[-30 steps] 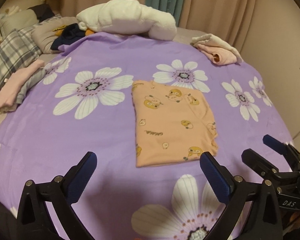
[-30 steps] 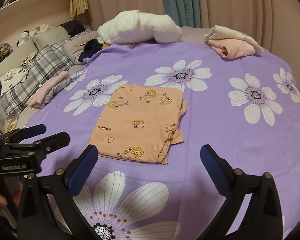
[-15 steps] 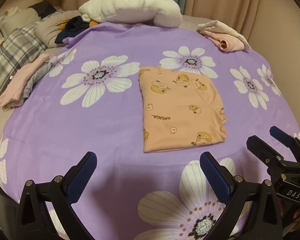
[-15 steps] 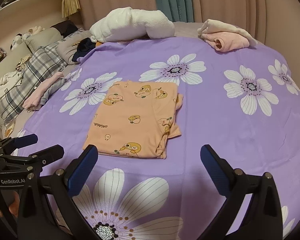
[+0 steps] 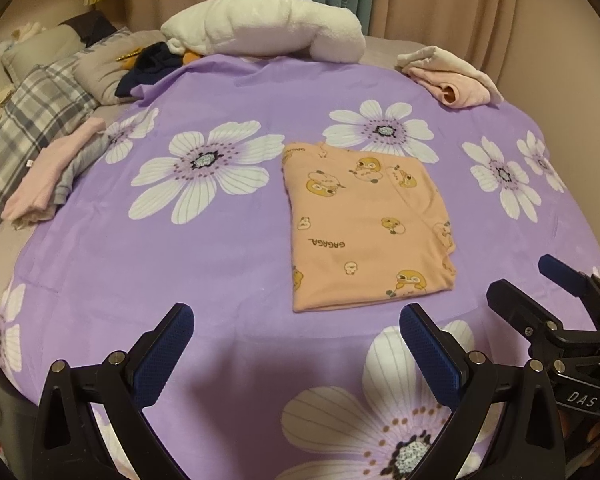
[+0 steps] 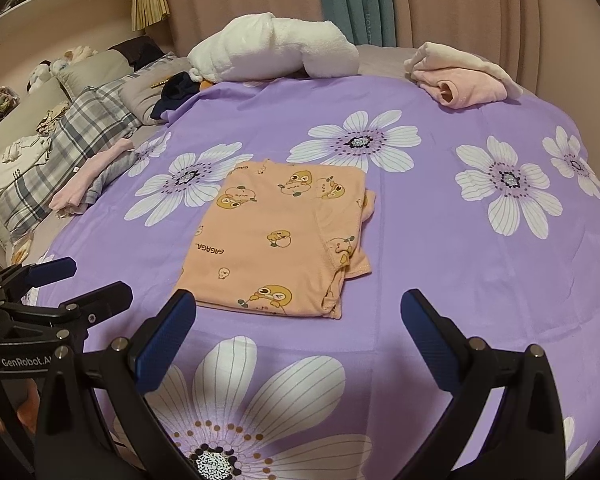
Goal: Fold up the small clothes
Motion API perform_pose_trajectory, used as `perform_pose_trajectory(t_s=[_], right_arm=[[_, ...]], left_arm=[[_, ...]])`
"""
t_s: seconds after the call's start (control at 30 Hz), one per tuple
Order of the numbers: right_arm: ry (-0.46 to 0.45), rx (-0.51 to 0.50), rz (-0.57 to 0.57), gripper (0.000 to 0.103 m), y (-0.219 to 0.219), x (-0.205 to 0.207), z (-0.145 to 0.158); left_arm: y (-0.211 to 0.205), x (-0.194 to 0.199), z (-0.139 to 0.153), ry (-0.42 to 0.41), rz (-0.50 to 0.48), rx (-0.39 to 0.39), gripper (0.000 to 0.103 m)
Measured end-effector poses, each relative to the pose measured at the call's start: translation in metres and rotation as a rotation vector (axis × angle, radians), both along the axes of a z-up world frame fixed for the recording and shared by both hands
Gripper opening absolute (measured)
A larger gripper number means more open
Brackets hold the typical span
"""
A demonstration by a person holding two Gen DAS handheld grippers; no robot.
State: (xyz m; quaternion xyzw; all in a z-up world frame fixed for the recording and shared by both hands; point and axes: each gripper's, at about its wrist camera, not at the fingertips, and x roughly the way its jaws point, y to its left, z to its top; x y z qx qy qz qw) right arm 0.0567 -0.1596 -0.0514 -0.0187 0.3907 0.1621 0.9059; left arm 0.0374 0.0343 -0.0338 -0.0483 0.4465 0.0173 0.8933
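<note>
The peach garment point(image 5: 364, 224) lies folded flat mid-bed. Both the left gripper point(image 5: 296, 354) and right gripper point(image 6: 300, 336) hover with fingers spread wide, holding nothing; the next fold needs both near corners pinched evenly.

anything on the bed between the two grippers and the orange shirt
Nothing visible. Only bare purple flowered sheet lies between the open left gripper and the folded orange shirt, and likewise ahead of the open right gripper. The other clothes sit at the bed's far edges.
</note>
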Motion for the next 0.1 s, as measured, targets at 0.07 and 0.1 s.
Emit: perform_pose_trajectory(t_s=[0.07, 0.1], right_arm=[[-0.002, 0.0, -0.001, 0.103, -0.0002, -0.0007, 0.0007], [-0.003, 0.0, -0.001, 0.103, -0.0002, -0.0009, 0.001]], left_arm=[[-0.0005, -0.0007, 0.001, -0.006, 0.004, 0.01, 0.101], [-0.0006, -0.0006, 0.0014, -0.008, 0.005, 0.013, 0.101]])
